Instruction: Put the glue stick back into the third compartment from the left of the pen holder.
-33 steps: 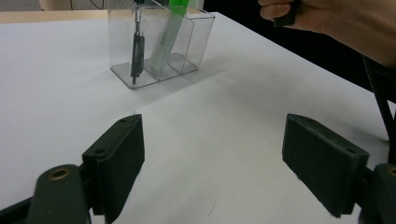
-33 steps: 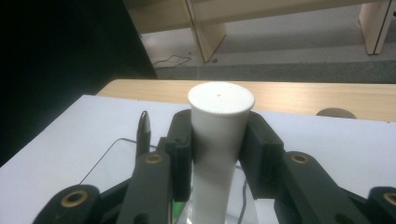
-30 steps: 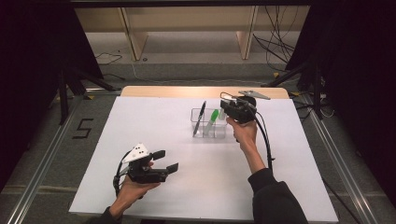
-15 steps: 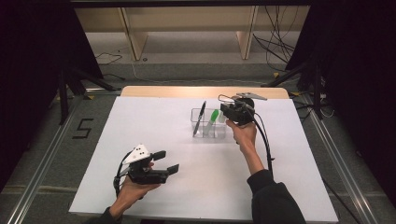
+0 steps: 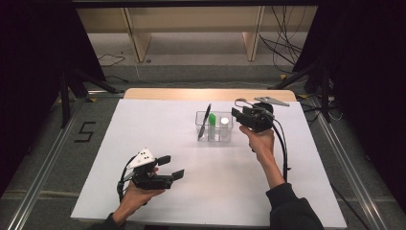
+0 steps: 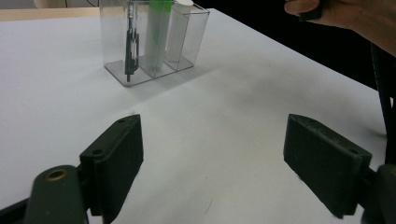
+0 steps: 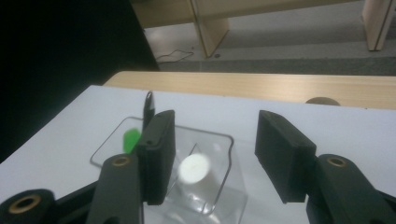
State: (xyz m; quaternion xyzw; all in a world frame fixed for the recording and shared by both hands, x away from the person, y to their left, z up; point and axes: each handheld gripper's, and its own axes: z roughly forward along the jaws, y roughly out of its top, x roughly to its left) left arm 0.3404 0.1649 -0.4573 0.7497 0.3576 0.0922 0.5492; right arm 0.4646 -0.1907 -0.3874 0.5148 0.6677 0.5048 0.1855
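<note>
So we've got a clear plastic three-compartment holder [image 5: 214, 128] sitting on the white table [image 5: 143, 124], a bit past the middle toward the far side. In the high view, a black pen [image 5: 205, 121] leans in its left slot, a green marker-like tube [image 5: 211, 125] stands in the middle one, and a white cylindrical stick [image 5: 224, 127] stands upright in the right one.

Our right gripper [image 5: 238, 113] hangs just beside the holder's right end, above the table. Its jaws have just been opening and now stand apart with nothing pinched between them. In the right gripper view, we look down past the jaws onto the white stick's round top [image 7: 194, 168], which sits in its compartment below the gap, free of the pads.

Our left gripper [image 5: 171, 167] is well apart from all that, near the front-left of the table. Its jaws are spread wide and empty; in the left gripper view, we just see bare table between them, with the holder [image 6: 154, 42] farther off.
</note>
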